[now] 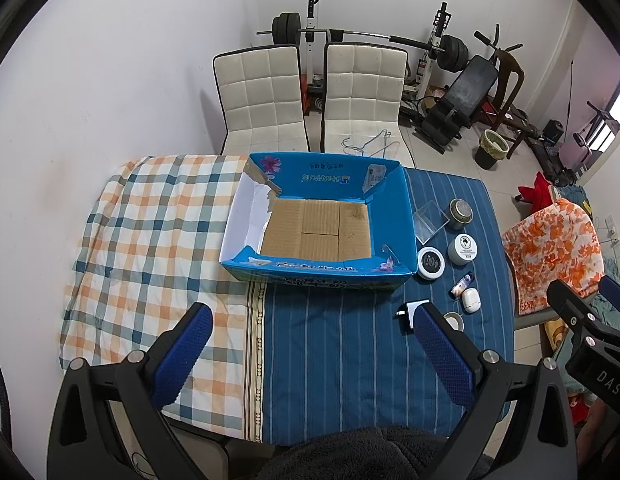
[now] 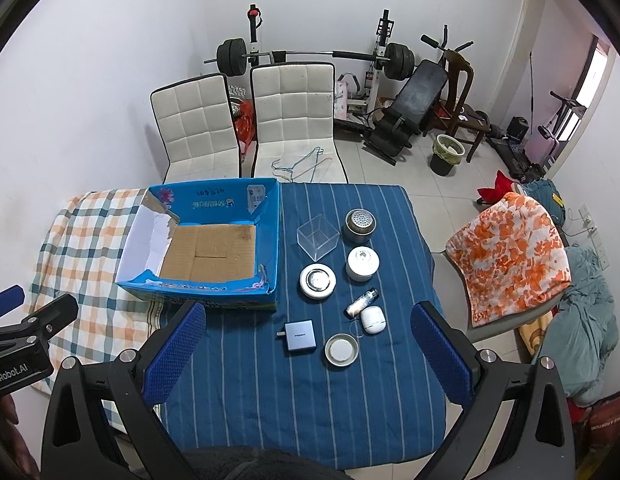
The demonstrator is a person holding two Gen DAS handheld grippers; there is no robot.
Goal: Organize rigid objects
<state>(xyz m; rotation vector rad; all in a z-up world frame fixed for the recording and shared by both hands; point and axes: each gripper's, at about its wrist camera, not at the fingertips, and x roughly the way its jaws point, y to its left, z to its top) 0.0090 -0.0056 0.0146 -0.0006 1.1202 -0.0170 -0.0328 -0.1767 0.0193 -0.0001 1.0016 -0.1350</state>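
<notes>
Left claw (image 1: 310,344): spread, holding nothing
Right claw (image 2: 306,344): spread, holding nothing
Box (image 2: 270,236): centre-left, open
Charger (image 2: 300,337): lower centre, on table (image 2: 270,400)

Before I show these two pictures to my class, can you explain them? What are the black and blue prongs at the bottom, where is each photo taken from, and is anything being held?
No robot here: a person holds a two-fingered gripper in each hand. Each picture comes from a wide-angle camera on one gripper, looking forward along its blue-padded fingers. One shows the left gripper, the other the right gripper. On both, the jaws stand wide apart and hold nothing.

Both hover over a table covered in blue striped cloth and checked cloth. On it sits an empty blue cardboard box. Beside the box lie the small things to tidy: a clear plastic cube, a metal tin, a white jar, a round white dish, a grey charger, a round lid, a small tube and a white case.
</notes>
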